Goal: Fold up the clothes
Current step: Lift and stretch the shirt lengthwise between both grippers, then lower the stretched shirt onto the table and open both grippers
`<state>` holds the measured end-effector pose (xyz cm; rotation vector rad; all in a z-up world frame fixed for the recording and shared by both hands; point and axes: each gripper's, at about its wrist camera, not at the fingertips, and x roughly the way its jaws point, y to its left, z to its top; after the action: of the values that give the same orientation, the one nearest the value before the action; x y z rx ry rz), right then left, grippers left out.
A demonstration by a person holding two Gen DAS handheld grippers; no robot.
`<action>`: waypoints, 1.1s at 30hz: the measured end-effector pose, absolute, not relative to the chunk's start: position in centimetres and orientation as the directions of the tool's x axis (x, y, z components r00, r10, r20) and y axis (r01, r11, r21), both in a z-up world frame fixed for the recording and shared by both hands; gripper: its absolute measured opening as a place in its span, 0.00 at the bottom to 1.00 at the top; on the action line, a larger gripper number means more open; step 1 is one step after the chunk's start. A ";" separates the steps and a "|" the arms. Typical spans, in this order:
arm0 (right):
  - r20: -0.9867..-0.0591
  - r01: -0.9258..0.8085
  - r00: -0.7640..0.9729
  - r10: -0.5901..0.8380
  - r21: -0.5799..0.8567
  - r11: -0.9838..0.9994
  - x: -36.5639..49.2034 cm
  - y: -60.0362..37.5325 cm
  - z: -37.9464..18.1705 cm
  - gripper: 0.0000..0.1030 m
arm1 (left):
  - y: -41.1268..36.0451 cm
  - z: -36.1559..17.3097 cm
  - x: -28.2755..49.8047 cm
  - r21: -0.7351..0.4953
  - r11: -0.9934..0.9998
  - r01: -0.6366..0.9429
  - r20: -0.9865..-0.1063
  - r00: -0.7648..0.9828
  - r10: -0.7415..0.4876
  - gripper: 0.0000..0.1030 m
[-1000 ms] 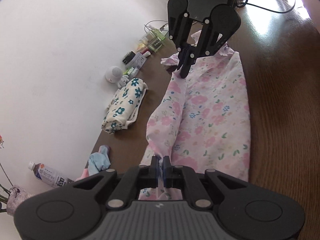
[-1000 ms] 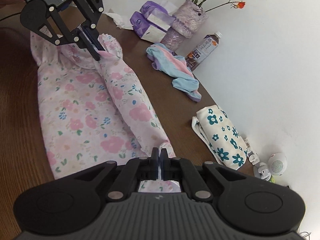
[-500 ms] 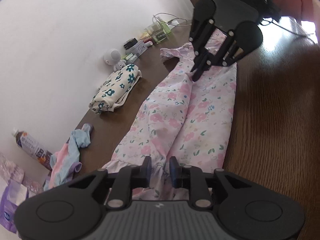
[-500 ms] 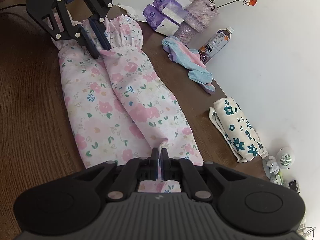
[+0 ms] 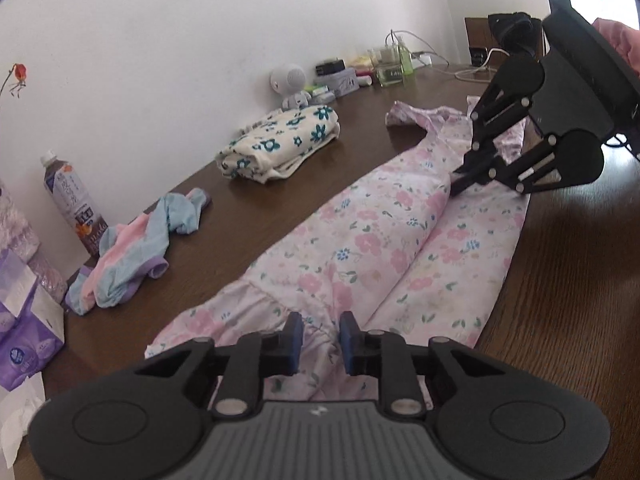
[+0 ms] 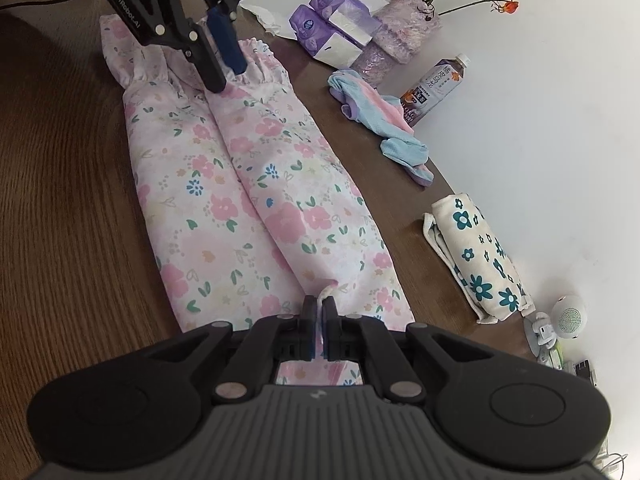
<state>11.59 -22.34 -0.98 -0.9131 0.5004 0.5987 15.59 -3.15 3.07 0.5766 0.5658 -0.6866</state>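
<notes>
The left tool (image 5: 319, 342) stands a little open over the gathered hem of the pink flowered garment (image 5: 360, 248), its jaws having just closed slightly with loose cloth between them but not pinched, while the right tool (image 6: 319, 330) is clamped tight on a fold of cloth at the opposite end. The garment lies stretched lengthwise on the brown wooden surface (image 6: 68, 220), folded over along a middle crease. Beyond it near the wall sit a folded cream cloth with blue flowers (image 6: 476, 256), a crumpled pastel cloth (image 6: 380, 120) and a bottle (image 6: 436, 84); the small clutter farther along the wall is hard to make out.
</notes>
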 end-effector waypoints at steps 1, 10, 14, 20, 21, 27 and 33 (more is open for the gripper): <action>-0.631 -0.668 0.729 0.265 -0.572 0.475 11.6 -22.5 -0.9 0.03 | -3.0 2.9 15.7 0.287 0.640 0.713 -0.646 0.637 -0.420 0.19; -0.599 -0.677 0.681 0.421 -0.295 0.674 11.9 -24.2 4.0 0.23 | -2.6 2.2 15.9 0.251 0.663 0.705 -0.647 0.632 -0.427 0.21; -0.553 -0.625 0.682 0.478 -0.100 0.774 13.7 -24.2 4.3 0.25 | -2.4 2.1 16.0 0.226 0.685 0.692 -0.640 0.636 -0.431 0.23; -0.620 -0.549 0.635 0.460 0.056 0.834 15.7 -23.7 0.8 0.25 | -1.8 2.5 15.4 0.233 0.730 0.643 -0.624 0.675 -0.395 0.43; -0.631 -0.540 0.635 0.446 0.050 0.840 15.7 -23.7 0.3 0.25 | -1.9 2.9 15.2 0.226 0.738 0.636 -0.616 0.680 -0.397 0.43; -0.618 -0.532 0.652 0.439 0.040 0.846 15.2 -24.0 -0.6 0.24 | -3.9 5.6 14.8 0.122 0.761 0.637 -0.532 0.690 -0.492 0.48; -0.601 -0.531 0.669 0.437 0.024 0.847 14.8 -24.0 -0.6 0.24 | -7.2 3.4 17.0 0.114 0.793 0.598 -0.589 0.684 -0.431 0.15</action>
<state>14.84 -24.01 -0.65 -0.1577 0.6341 0.5485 17.04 -7.20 3.37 0.3102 0.5744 -0.5876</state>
